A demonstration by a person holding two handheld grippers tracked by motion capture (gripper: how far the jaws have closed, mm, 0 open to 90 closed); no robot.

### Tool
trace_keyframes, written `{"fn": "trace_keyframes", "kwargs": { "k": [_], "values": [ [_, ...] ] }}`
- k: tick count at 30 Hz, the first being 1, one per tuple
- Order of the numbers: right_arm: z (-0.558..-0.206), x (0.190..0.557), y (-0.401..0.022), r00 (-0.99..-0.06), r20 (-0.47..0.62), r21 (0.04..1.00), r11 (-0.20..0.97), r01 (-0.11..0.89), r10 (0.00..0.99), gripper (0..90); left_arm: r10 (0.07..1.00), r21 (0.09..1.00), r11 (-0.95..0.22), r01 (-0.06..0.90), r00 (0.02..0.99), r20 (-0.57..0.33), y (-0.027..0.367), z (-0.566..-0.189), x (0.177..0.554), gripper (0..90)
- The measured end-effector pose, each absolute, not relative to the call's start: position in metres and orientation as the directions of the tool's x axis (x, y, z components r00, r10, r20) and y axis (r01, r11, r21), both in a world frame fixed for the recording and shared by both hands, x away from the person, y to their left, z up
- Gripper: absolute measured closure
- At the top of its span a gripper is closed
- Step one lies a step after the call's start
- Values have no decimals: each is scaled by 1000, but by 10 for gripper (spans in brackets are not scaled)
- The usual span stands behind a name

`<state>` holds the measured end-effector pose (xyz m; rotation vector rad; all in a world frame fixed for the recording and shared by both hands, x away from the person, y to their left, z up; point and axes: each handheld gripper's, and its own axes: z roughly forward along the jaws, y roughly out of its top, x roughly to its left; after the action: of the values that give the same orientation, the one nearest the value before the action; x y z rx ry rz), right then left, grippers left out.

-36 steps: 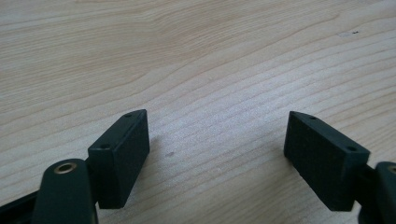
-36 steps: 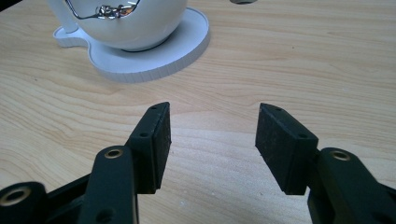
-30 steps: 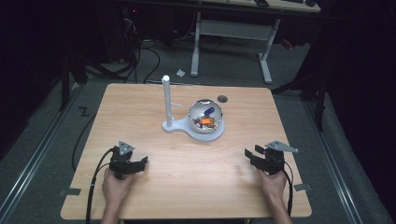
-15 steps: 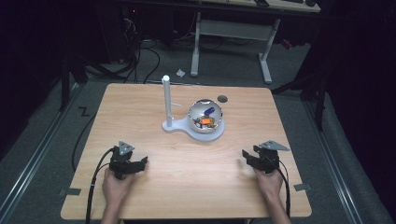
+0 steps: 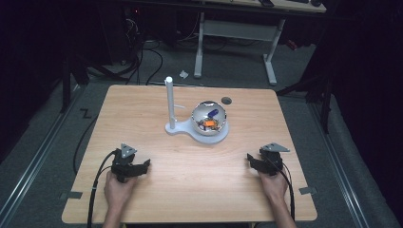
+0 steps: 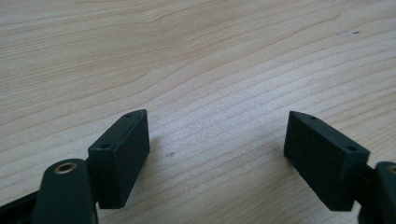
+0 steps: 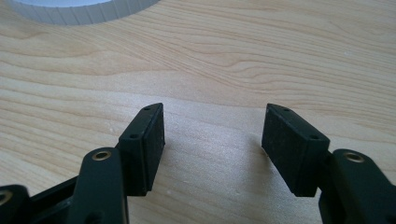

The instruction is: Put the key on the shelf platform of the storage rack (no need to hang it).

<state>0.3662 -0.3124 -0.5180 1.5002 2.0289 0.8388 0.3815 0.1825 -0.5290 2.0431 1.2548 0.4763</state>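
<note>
Looks like the very start: table (image 5: 142,114) has the white stand (image 5: 190,129) with the clear globe (image 5: 209,118) mid-table, well apart from both hands. Left tool (image 5: 138,167) gapes wide and empty; right tool (image 5: 252,162) has just been opening, nothing between. Next up, I'd guess: reach forward to the globe.

A light wooden table (image 5: 142,109) stands lit in an otherwise dim room, on grey carpeted floor (image 5: 43,142). Far beyond the grippers, a white-legged desk (image 5: 235,28) spans the back, black cables (image 5: 152,57) trailing beneath it. Metal floor rails (image 5: 33,156) run out to both sides of them.
</note>
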Motion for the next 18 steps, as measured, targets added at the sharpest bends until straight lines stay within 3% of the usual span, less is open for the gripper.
{"fn": "trace_keyframes", "kwargs": {
  "k": [18],
  "values": [
    [-519,369,-313,-272,-13,696,204,689,962,369,883,713,-301,633,467,-42,183,-529,381,229]
  ]
}}
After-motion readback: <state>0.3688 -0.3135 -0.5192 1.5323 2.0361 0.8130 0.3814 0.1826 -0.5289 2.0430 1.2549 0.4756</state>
